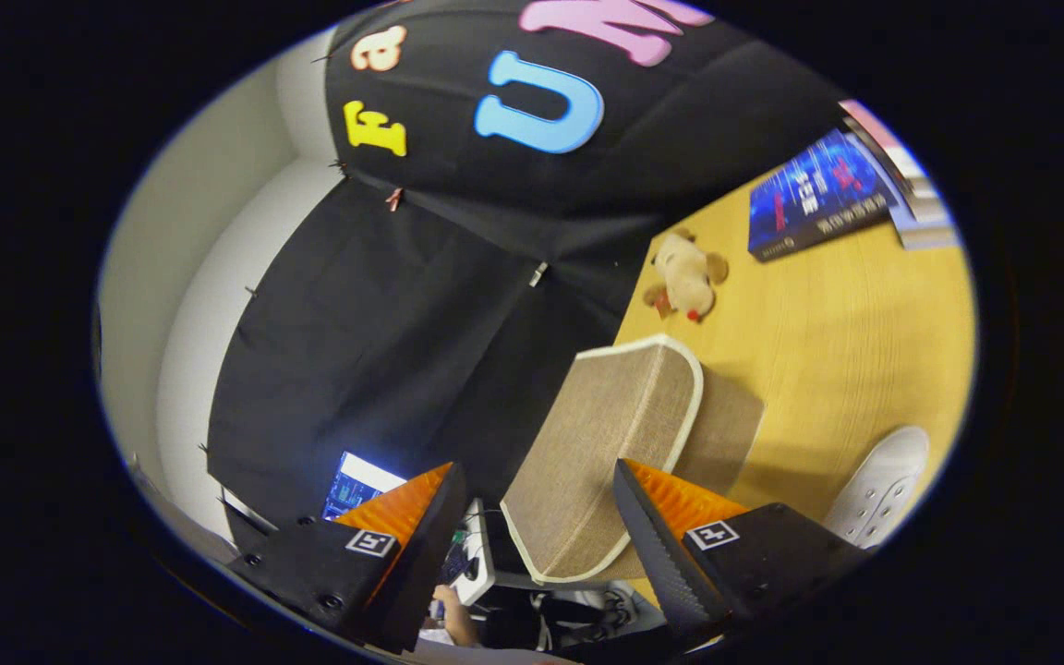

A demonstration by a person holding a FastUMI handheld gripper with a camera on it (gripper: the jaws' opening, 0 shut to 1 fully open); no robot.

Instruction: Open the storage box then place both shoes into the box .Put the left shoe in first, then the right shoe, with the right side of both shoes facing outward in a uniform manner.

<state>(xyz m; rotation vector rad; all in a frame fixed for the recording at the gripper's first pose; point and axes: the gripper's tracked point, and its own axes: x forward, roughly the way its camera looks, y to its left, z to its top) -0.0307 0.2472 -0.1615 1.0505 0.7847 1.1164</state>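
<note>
Gripper view had the hand-held gripper (532,517) spread wide, holding nothing, with the storage box (606,443) lid between its fingers. One white shoe (878,489) sat on the worktop (846,351) to the right, so I'd say no shoe was packed yet.

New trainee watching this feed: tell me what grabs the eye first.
The tan fabric storage box with pale trim stands out, just ahead of the open fingers on the wooden table. Beyond it lies a plush toy dog; a white shoe sits beside the box.
</note>
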